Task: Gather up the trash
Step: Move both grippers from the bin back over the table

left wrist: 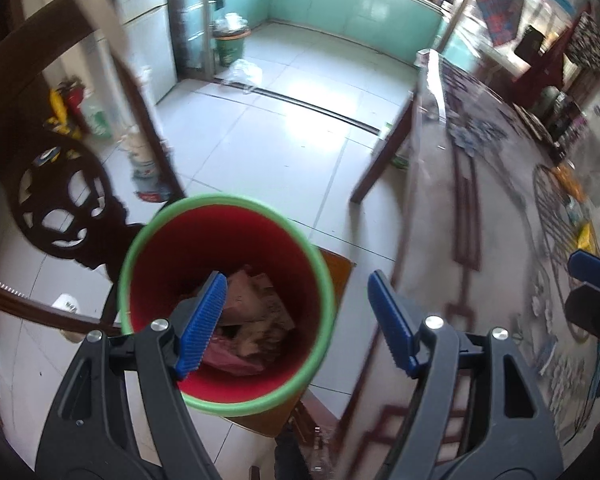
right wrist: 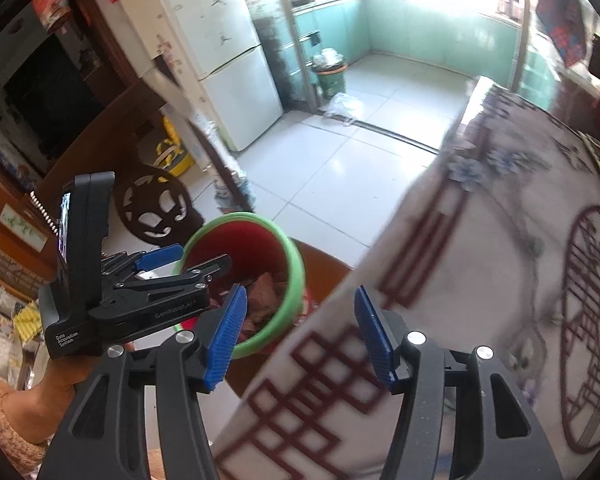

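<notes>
Two hand-held grippers in play, and both of yours are carrying nothing right now. Starting at the left: there's a dark carved wooden chair (left wrist: 60,200) with round cut-outs in its back, standing on the pale tiled floor (left wrist: 260,148). Just right of it is the bin (left wrist: 226,304), red inside with a green rim, and it already has crumpled brown paper (left wrist: 256,308) and a bit of pinkish wrapper (left wrist: 236,360) sitting at the bottom. Your left hand-held gripper (left wrist: 298,322) hangs right above that bin with its blue pads spread wide apart, one pad over the bin's mouth and the other out past the rim on the counter side. From the right wrist view you can see that same left hand-held gripper (right wrist: 160,264) poking over the bin (right wrist: 260,276) rim.

Moving right, the counter (left wrist: 500,220) is covered in a pale cloth with dark red lattice patterns and blue flowers; its near edge runs just beside the bin. Your right hand-held gripper (right wrist: 300,338) is splayed open too, hovering over the counter (right wrist: 480,260) edge, left pad lined up with the bin and right pad over the cloth. Way back there's a white fridge (right wrist: 228,68) and a second green bin (right wrist: 330,74) by the teal kitchen wall.
</notes>
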The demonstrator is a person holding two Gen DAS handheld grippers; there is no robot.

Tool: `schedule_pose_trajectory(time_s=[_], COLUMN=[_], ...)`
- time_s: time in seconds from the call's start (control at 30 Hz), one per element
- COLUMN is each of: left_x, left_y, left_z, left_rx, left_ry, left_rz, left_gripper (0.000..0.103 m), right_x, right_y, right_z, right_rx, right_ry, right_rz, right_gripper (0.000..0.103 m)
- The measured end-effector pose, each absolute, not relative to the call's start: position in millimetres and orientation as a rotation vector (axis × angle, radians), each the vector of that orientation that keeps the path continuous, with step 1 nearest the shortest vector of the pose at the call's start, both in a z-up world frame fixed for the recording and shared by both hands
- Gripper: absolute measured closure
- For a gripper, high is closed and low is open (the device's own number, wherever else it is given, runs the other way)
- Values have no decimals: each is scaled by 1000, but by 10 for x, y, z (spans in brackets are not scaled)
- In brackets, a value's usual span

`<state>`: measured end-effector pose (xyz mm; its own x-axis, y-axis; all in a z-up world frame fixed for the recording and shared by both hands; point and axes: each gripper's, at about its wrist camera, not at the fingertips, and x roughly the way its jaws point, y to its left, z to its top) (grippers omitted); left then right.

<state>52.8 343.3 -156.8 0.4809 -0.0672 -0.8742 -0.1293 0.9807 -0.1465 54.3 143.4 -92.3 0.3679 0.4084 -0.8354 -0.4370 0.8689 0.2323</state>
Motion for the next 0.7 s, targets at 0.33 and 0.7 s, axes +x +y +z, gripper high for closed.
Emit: schedule_pose_trajectory(time_s=[0.33,0.7], left_x=[654,619], left_y=[2225,443], left_z=[-1520,-1426], left_rx=[-118,-67], left_ry=[1086,1096], left_rz=[-83,-249], left_gripper=[33,32], right_x=[474,448], right_y=[-417,-3417], right_z=[-1022,-1173], right_rx=[81,311], right_ry=[1069,1032], right_rz=[264,-287], right_gripper=[43,25])
